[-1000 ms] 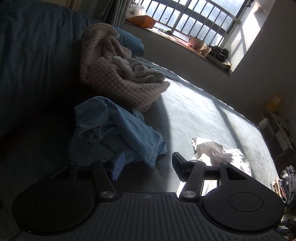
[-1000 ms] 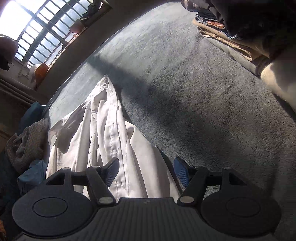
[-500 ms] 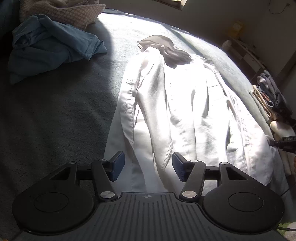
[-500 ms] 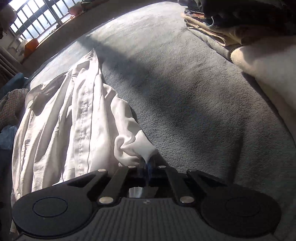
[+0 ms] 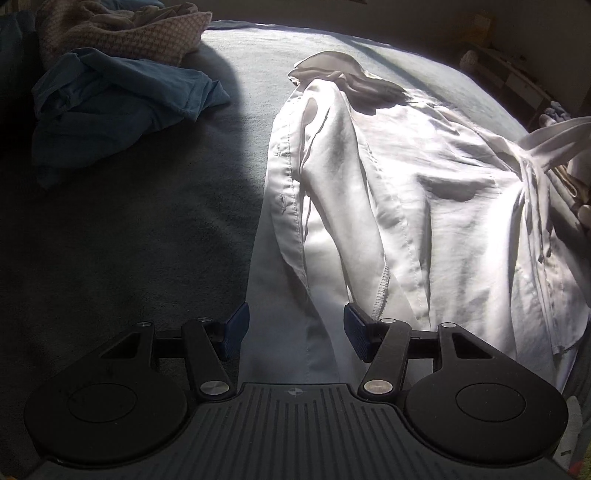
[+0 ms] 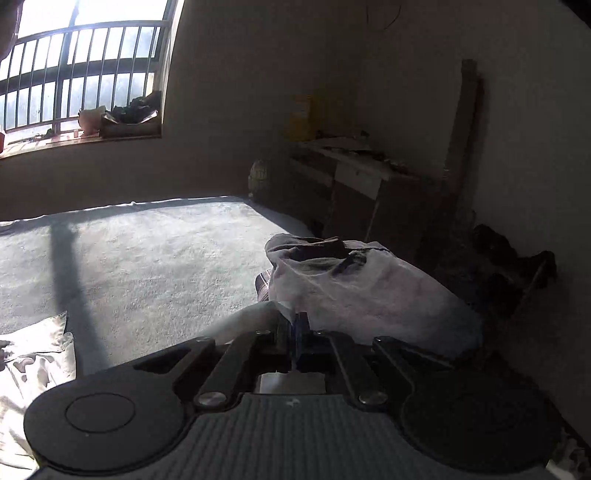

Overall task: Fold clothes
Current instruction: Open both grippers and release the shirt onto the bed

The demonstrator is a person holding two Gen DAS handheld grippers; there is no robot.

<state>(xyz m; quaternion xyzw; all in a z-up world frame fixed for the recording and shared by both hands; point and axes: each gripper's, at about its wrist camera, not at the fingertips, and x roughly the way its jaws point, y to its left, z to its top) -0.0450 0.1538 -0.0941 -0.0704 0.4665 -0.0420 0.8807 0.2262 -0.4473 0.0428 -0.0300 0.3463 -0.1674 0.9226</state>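
Left wrist view. The white shirt (image 5: 406, 206) lay spread lengthwise on the grey bed (image 5: 140, 229), collar end away from the camera, hem end nearest. The left gripper (image 5: 295, 328) stood spread wide, its blue pads on either side of the shirt's near edge; whether either pad touched the cloth could not be told, and nothing was clamped. At the right edge of this view, a strip of the shirt rose off the bed, pulled taut upward. A crumpled blue garment (image 5: 118, 107) and a checked knit blanket (image 5: 122, 33) lay well apart from the shirt, at the far left. Judged step: spreading and straightening the shirt before the first fold. The next move probably called for the left gripper to drop onto the near hem and close on it, so that both ends were held.

Right wrist view. The right gripper (image 6: 299, 336) was pressed together, pinching white fabric that bunched up just beyond the fingertips; this was judged to be the lifted part of the shirt. The camera looked level across the bed toward a barred window (image 6: 81, 66) and a low cabinet (image 6: 354, 184), which suggested the gripper was raised above the bed. A further portion of the shirt lay flat at the lower left. The pinch appeared narrow, so a hard pull could slip the cloth free.
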